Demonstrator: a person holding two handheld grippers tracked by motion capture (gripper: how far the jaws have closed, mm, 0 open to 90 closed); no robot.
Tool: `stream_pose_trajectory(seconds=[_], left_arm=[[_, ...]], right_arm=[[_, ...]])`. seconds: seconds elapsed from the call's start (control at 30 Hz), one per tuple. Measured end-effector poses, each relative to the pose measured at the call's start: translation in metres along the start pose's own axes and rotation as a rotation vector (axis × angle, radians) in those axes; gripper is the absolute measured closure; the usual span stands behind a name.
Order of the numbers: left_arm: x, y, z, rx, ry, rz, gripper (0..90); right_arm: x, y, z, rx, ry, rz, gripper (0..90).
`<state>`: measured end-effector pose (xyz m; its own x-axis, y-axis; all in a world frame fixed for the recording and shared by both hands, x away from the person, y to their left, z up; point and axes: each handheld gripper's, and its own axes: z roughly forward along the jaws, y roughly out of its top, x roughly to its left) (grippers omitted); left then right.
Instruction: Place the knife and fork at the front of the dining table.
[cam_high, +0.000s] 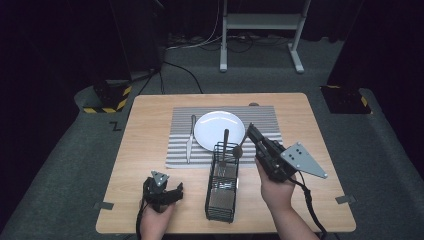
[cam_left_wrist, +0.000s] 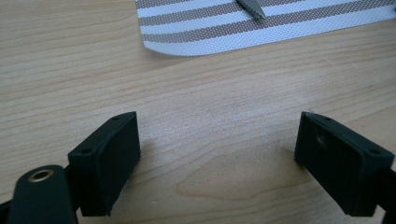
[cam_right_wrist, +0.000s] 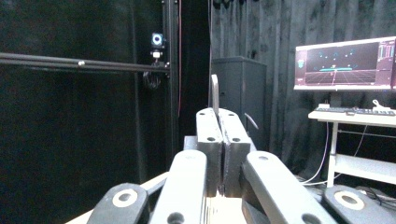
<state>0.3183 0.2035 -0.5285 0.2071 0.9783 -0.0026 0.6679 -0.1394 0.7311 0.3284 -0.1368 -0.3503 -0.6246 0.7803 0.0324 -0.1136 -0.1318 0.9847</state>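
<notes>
My right gripper (cam_high: 251, 131) is raised over the far end of a black wire cutlery caddy (cam_high: 221, 197), tilted upward. It is shut on the thin metal handle of a spoon (cam_high: 241, 144), which hangs down with its bowl at the caddy's rim. In the right gripper view the handle's end (cam_right_wrist: 215, 93) sticks up from the closed right gripper (cam_right_wrist: 223, 116). A fork (cam_high: 226, 142) stands in the caddy. My left gripper (cam_high: 175, 192) rests low on the wood at the front left. In its own view the left gripper (cam_left_wrist: 219, 158) is open with bare table between its jaws.
A striped placemat (cam_high: 180, 145) lies mid-table, its corner (cam_left_wrist: 210, 28) ahead of the left gripper. On it sit a white plate (cam_high: 212, 125) and a knife (cam_high: 190, 137), whose tip (cam_left_wrist: 251, 7) is in the left gripper view. A monitor (cam_right_wrist: 345, 63) stands on a desk beyond.
</notes>
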Motion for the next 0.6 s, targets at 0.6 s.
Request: stream_pose_trajectory(seconds=[0.6], left_arm=[[0.000, 0.000, 0.000, 0.000, 0.000, 0.000, 13.9]], right_arm=[[-0.025, 0.007, -0.026, -0.019, -0.106, -0.038, 88.9]])
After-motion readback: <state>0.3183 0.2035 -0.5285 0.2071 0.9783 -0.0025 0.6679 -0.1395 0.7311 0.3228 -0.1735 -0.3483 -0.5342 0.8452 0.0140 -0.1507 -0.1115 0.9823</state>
